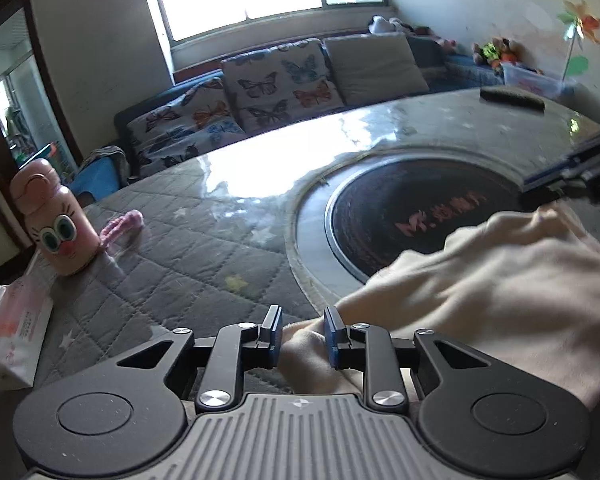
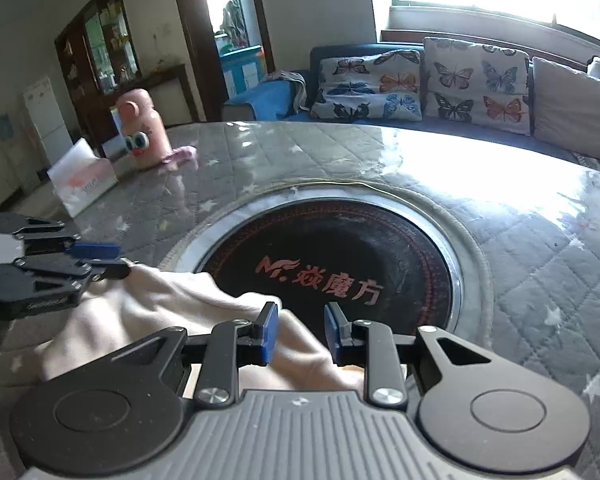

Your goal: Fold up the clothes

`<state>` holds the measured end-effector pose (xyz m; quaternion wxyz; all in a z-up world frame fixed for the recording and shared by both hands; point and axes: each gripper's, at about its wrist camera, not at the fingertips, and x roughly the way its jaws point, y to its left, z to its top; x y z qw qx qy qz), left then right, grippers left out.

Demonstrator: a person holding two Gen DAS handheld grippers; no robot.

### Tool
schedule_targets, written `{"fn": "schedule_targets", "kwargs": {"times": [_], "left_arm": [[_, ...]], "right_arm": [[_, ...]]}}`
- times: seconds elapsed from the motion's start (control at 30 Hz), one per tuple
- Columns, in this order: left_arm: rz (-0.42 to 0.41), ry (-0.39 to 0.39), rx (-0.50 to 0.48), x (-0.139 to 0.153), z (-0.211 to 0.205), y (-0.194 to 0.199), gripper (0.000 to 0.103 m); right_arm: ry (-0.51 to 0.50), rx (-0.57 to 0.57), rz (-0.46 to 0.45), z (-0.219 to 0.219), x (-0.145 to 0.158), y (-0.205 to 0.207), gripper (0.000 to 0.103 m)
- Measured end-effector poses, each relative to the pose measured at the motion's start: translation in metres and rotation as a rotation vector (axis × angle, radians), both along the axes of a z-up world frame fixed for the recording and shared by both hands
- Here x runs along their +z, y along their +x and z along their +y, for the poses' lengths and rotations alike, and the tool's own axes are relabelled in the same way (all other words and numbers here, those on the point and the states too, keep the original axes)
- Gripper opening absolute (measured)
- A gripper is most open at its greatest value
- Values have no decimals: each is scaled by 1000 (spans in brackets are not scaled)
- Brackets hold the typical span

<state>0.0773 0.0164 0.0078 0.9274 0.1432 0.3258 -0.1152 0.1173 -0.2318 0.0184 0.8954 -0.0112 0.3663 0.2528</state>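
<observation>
The cloth (image 1: 480, 280) is cream, soft and light, rumpled on the table (image 1: 204, 240) with its far edge lapping the dark round hob (image 2: 340, 256); it should bunch and slide easily, so take it by corners or hems. The left gripper (image 1: 303, 334) and the right gripper (image 2: 302, 330) stand at its near edge, jaws narrowly parted with fabric between them, seemingly not pinching.
</observation>
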Motion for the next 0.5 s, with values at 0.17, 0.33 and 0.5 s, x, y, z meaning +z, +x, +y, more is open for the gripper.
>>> {"fn": "schedule_targets", "kwargs": {"times": [0.17,0.33,0.5], "left_arm": [[-16,-63,-44,17,-11,-8,26],[46,-121,-101,14,-29,-4,20],[97,-120,-96,0,-35,12,19]], "right_arm": [[8,48,24,7,-4,-7,24],[29,24,56,13,-15,5,24],[16,3,79,12,-25,8,22]]}}
